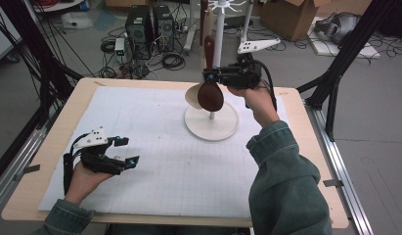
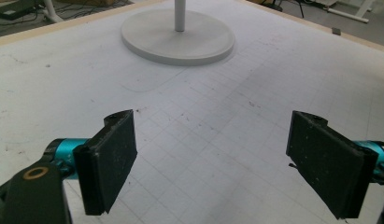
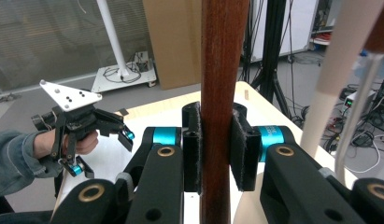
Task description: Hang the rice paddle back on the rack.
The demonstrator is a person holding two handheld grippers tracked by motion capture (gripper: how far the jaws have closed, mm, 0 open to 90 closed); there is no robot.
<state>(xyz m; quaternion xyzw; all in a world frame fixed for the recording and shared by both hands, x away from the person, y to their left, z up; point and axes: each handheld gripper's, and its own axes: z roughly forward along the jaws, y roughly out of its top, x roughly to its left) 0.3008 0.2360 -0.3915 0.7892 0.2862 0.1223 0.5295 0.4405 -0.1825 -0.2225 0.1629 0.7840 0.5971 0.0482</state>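
My right gripper (image 1: 209, 76) is shut on the handle of a dark brown wooden spoon (image 1: 210, 95), which hangs upright with its bowl down, in the air beside the pole of a white stand (image 1: 219, 29). In the right gripper view the pads (image 3: 192, 149) press both sides of the spoon's handle (image 3: 222, 70). A cream spoon (image 1: 191, 95) hangs just behind it, above the stand's round base (image 1: 223, 128). My left gripper (image 1: 129, 151) is open low over the white mat at the near left, with nothing between its fingers (image 2: 110, 158). The base (image 2: 147, 39) lies well ahead of it.
A white gridded mat (image 1: 164, 161) covers most of the wooden table (image 1: 56, 147). Black frame posts (image 1: 335, 73) flank the table. Computer towers (image 1: 140, 24), cables and a cardboard box (image 1: 286, 14) sit on the floor beyond the far edge.
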